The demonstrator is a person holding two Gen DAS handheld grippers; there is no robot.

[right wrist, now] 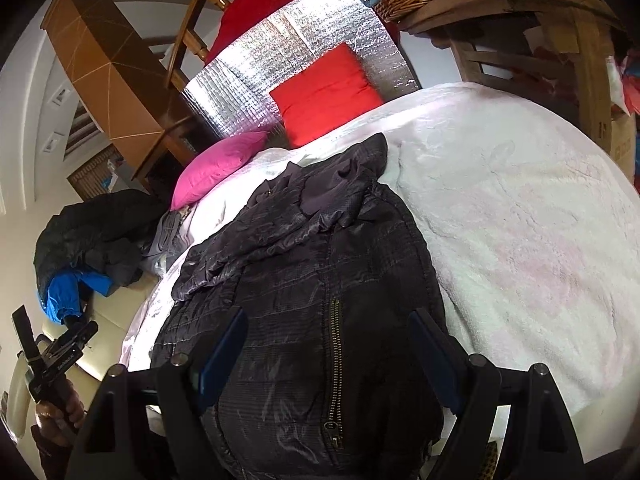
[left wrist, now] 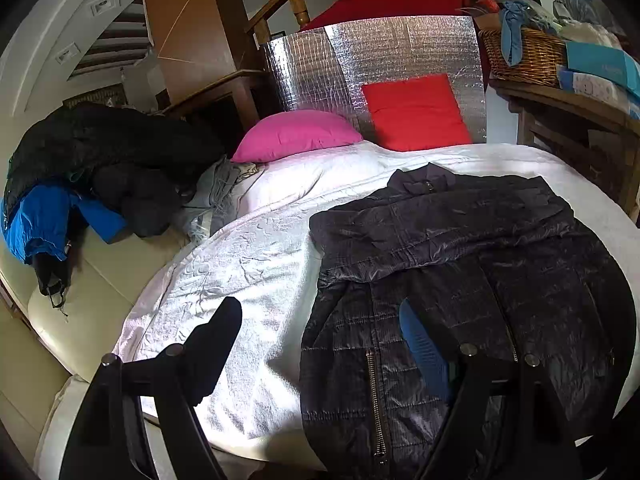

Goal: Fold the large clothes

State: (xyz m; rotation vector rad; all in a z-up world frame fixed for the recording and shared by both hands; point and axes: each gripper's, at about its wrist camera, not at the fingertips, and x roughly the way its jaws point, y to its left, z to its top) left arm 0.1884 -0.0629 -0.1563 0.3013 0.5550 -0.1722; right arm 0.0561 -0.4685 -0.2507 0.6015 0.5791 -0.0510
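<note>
A dark quilted jacket [left wrist: 460, 240] lies flat, front up, on the white bedspread [left wrist: 248, 248], zipped, with a sleeve folded across its chest. My left gripper [left wrist: 320, 340] hovers open over the jacket's left hem edge, its left finger [left wrist: 216, 340] above the bedspread and its blue pad [left wrist: 424, 344] above the jacket. In the right wrist view the jacket [right wrist: 320, 260] fills the middle, and my right gripper [right wrist: 328, 348] stands open over its lower part by the zip, gripping nothing. A hand [right wrist: 64, 404] holds the left gripper's handle at the lower left.
A heap of dark and blue clothes [left wrist: 92, 184] sits on a cream seat to the left. A pink pillow [left wrist: 296, 134] and a red cushion [left wrist: 416, 112] lean on a silver foil panel [left wrist: 380, 56] at the bed's head. A wooden shelf with a wicker basket [left wrist: 524, 52] stands on the right.
</note>
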